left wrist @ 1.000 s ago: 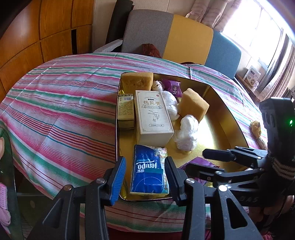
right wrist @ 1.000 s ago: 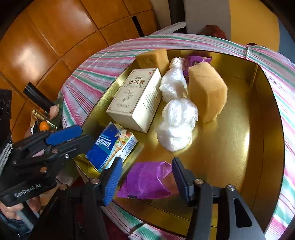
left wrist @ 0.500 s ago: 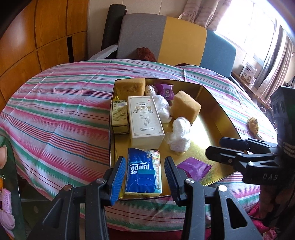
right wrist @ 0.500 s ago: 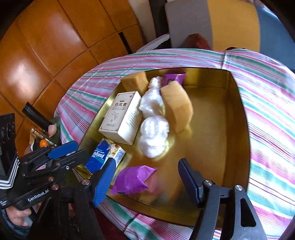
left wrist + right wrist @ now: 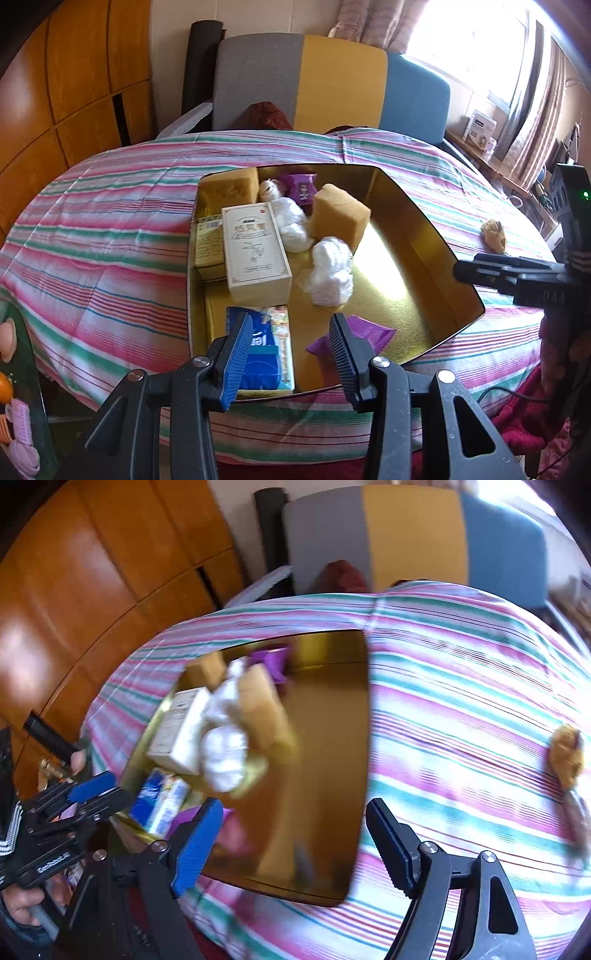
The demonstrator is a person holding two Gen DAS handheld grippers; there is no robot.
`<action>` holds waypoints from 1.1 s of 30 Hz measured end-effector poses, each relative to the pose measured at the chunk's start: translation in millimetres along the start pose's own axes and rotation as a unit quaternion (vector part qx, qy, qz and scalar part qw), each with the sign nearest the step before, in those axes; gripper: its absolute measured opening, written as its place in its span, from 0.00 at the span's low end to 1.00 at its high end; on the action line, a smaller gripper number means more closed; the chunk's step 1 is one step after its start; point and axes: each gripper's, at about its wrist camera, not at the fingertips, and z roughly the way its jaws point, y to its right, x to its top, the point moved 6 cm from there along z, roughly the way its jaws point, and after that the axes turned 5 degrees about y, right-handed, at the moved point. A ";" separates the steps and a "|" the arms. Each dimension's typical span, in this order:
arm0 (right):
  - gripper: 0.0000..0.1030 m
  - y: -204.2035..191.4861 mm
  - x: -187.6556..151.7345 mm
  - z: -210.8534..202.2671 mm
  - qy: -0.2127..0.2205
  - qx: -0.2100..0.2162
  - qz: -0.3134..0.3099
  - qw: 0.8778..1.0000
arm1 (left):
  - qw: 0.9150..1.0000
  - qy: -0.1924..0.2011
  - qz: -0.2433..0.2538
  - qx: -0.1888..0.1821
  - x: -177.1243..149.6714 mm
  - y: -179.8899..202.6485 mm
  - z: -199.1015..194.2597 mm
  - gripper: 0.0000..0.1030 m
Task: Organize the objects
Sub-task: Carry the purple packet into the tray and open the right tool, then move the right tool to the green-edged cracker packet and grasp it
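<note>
Purple packet (in gold tray) lies below right hand-held gripper, jaws just widened, empty.

My right-wrist view is smeared: everything in the gold tray runs together, and the purple packet at seven o'clock is only a blur behind my blue pad. I can't read the tissue pack there. In the left-wrist view my left finger covers part of the tissue pack, and my other finger hides one corner of the purple packet. At three o'clock my right gripper is cut by the edge. The small brown thing on the cloth is too small to name.
</note>
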 end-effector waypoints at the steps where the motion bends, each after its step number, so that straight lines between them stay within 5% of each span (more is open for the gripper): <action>1: 0.78 7.7 0.3 -2.6 0.002 -0.007 0.006 1.000 | 1.000 0.000 0.004 -0.001 1.0 2.9 0.2 0.42; 13: 0.88 135.7 5.1 -47.8 0.005 -0.132 0.078 0.988 | 0.997 0.002 0.062 -0.039 16.5 59.0 6.4 0.42; 23: 0.94 281.9 6.5 -92.2 -0.016 -0.237 0.165 0.957 | 0.993 -0.013 0.087 -0.072 15.8 94.2 17.6 0.42; 33: 0.94 318.0 -16.2 -44.5 -0.109 -0.255 0.144 0.950 | 0.990 -0.026 0.102 -0.089 19.5 116.5 27.2 0.42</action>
